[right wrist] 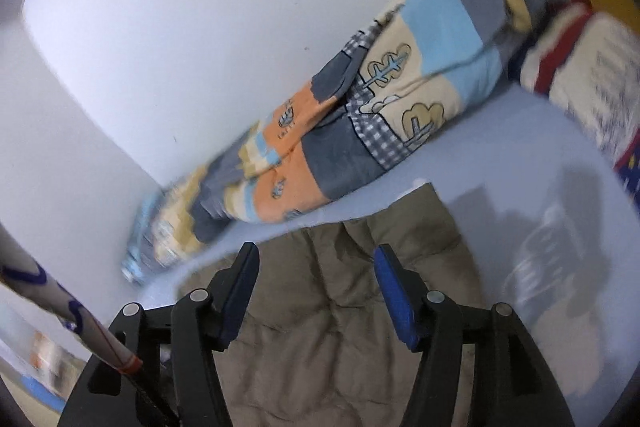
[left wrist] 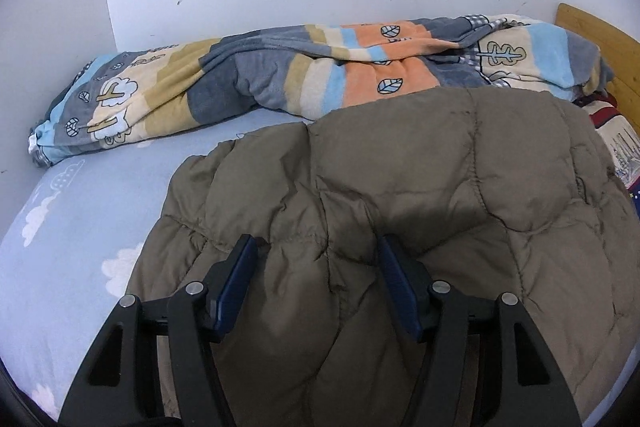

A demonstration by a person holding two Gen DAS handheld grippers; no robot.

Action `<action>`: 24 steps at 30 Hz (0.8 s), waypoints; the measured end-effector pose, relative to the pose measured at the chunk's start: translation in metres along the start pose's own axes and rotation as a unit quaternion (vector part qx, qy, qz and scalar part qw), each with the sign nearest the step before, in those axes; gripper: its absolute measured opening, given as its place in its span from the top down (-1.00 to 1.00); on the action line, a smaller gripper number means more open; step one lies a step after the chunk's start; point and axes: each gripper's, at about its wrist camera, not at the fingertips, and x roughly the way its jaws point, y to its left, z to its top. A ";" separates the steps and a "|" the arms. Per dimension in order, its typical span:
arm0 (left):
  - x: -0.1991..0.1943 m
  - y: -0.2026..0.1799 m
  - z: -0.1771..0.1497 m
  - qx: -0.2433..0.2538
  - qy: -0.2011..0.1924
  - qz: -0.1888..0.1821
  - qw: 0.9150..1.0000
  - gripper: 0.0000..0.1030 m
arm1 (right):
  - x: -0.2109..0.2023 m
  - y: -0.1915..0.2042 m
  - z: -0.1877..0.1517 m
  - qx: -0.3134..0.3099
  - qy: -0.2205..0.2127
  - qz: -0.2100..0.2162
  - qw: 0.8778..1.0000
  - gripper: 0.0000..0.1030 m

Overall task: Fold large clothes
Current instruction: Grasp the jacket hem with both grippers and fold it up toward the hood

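Note:
A large olive-brown quilted jacket [left wrist: 400,207] lies spread on the light blue bed sheet [left wrist: 72,227]. My left gripper [left wrist: 316,247] is open, its jaws wide apart just above the jacket's near part, holding nothing. In the right wrist view, which is blurred and tilted, the jacket [right wrist: 340,327] lies below my right gripper [right wrist: 316,255], which is also open and empty above it.
A rolled striped blanket [left wrist: 280,75] with tree and leaf prints lies along the white wall at the back; it also shows in the right wrist view [right wrist: 340,131]. A wooden headboard [left wrist: 600,43] and a patterned pillow [left wrist: 620,147] are at the right. A white sleeve [right wrist: 60,303] crosses the lower left.

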 end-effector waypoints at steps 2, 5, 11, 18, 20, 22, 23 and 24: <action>0.005 -0.001 0.000 0.001 0.001 0.003 1.000 -0.23 | 0.020 0.015 -0.017 -0.061 0.032 -0.031 0.997 -0.25; 0.014 -0.001 0.000 0.000 0.006 0.009 1.000 -0.29 | 0.051 0.025 -0.043 -0.120 0.061 -0.067 0.989 -0.25; 0.038 0.007 0.000 -0.023 0.021 -0.002 1.000 -0.38 | 0.128 0.005 -0.067 -0.137 0.111 -0.108 0.978 -0.29; 0.061 0.004 0.000 -0.024 0.032 0.003 0.999 -0.44 | 0.155 -0.024 -0.069 -0.093 0.110 -0.095 0.985 -0.32; 0.059 0.004 0.000 -0.023 0.039 0.007 0.999 -0.43 | 0.157 -0.024 -0.069 -0.094 0.112 -0.099 0.984 -0.32; 0.045 0.009 -0.003 -0.028 0.041 0.008 0.999 -0.43 | 0.156 -0.018 -0.069 -0.098 0.124 -0.113 0.981 -0.32; 0.032 0.012 -0.006 -0.032 0.039 0.003 0.999 -0.42 | 0.151 -0.013 -0.068 -0.101 0.132 -0.130 0.977 -0.31; 0.016 0.015 -0.011 -0.034 0.031 -0.003 0.999 -0.42 | 0.144 -0.008 -0.068 -0.100 0.131 -0.138 0.977 -0.30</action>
